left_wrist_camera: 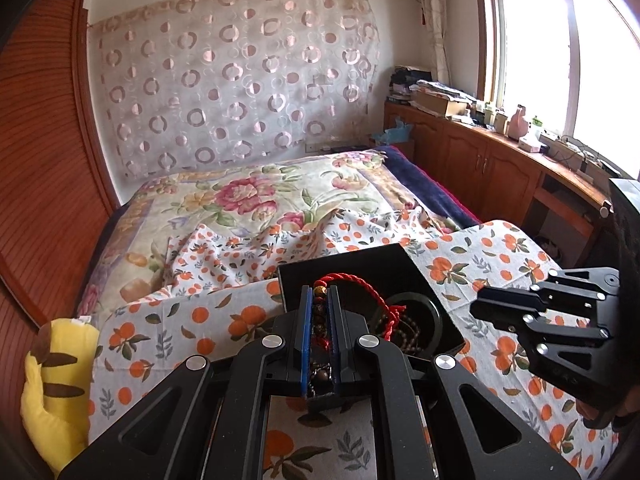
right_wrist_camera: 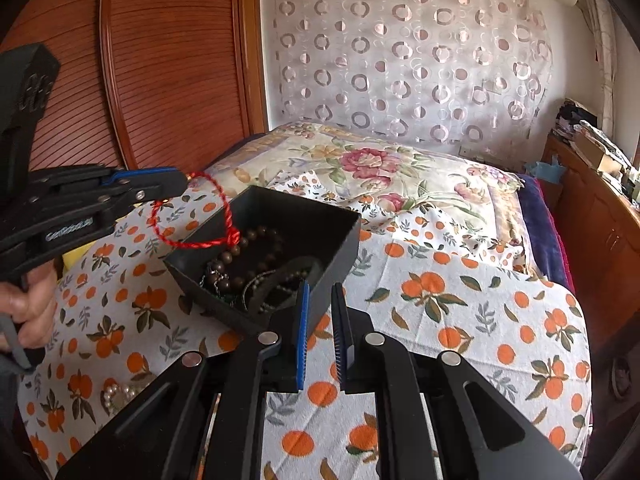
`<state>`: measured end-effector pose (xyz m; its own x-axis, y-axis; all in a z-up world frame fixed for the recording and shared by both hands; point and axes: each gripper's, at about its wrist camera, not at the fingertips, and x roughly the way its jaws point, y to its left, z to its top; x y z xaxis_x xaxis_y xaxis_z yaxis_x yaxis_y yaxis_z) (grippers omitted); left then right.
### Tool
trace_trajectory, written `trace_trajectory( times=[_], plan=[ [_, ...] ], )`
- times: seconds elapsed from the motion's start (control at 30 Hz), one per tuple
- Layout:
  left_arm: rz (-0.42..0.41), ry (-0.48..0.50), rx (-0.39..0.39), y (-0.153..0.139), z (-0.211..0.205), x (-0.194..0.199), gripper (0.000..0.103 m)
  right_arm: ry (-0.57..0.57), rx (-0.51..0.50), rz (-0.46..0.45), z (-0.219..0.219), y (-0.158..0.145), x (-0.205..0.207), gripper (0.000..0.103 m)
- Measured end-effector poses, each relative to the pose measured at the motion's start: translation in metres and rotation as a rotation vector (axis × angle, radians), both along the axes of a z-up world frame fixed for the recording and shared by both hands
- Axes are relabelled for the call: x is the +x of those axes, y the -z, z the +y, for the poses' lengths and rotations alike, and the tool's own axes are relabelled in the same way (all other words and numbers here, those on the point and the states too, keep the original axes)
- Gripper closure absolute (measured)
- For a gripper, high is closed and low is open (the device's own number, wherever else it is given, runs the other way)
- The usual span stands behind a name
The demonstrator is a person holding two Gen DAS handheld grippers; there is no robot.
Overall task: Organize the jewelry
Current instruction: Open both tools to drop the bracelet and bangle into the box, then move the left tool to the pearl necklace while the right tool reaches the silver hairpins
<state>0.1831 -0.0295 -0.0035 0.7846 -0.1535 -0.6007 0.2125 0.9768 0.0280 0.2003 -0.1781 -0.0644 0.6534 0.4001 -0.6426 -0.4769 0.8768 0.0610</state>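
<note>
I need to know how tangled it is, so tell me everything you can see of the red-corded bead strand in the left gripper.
The red-corded bead strand is a twisted red cord carrying round beads, some brown, some golden and patterned. The left gripper is shut on its beaded part, which runs between the blue pads. In the right wrist view the cord loops from the fingertips down into the black box, ending at a red knot that lies against the dark wooden beads there. It hangs slack; whether it is snagged cannot be told.
</note>
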Motion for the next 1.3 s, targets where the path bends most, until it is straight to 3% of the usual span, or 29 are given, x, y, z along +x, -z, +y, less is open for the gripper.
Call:
trace_trajectory(
  times=[0.27,0.53,1.03,1.13,1.3],
  plan=[
    [0.000,0.007,0.012,0.001,-0.010,0.003,0.096,-0.012,-0.008,-0.006,-0.006,0.005,-0.017,0.089],
    [0.008,0.023,0.019,0.003,-0.013,-0.007,0.084,-0.023,-0.001,0.004,-0.006,0.009,-0.031,0.089],
    [0.070,0.077,0.035,0.033,0.001,-0.070,0.070,-0.072,0.029,0.011,0.001,0.015,-0.074,0.089],
    [0.088,0.080,0.036,0.042,0.005,-0.081,0.063,-0.091,0.030,0.017,0.005,0.017,-0.083,0.082],
    [0.120,0.085,0.035,0.055,0.010,-0.100,0.057,-0.123,0.022,0.048,0.013,0.028,-0.097,0.082]
  ],
)
